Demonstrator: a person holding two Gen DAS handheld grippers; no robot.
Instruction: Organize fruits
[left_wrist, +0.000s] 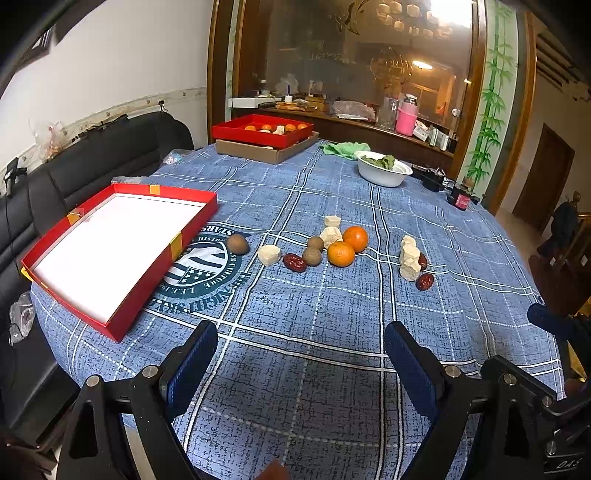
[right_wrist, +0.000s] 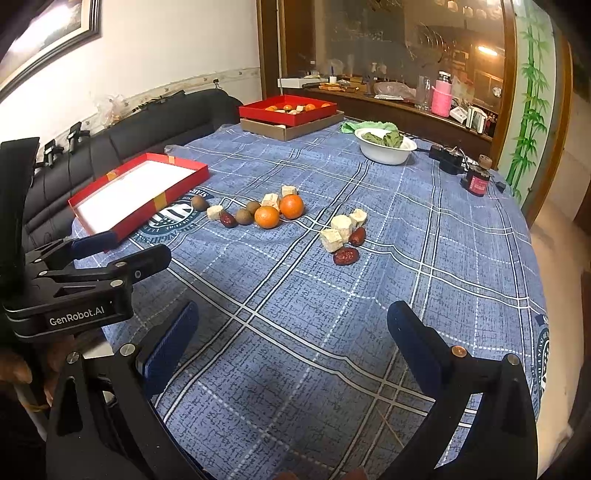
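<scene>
Two oranges (left_wrist: 341, 253) (right_wrist: 266, 217), brown round fruits (left_wrist: 237, 244) (right_wrist: 200, 202), red dates (left_wrist: 294, 262) (right_wrist: 345, 256) and pale cake cubes (left_wrist: 410, 260) (right_wrist: 341, 225) lie scattered mid-table on the blue plaid cloth. An empty red tray (left_wrist: 125, 299) (right_wrist: 162, 201) with a white floor sits at the left. My left gripper (left_wrist: 300, 341) is open and empty over the near cloth. It also shows in the right wrist view (right_wrist: 122, 247), at the left. My right gripper (right_wrist: 293, 321) is open and empty, short of the fruit.
A second red tray (left_wrist: 258, 136) (right_wrist: 284, 114) with oranges sits on a cardboard box at the far edge. A white bowl (left_wrist: 382, 177) (right_wrist: 386, 155) of greens, a green cloth and small dark items stand at the far right. A black sofa (left_wrist: 92, 155) is on the left.
</scene>
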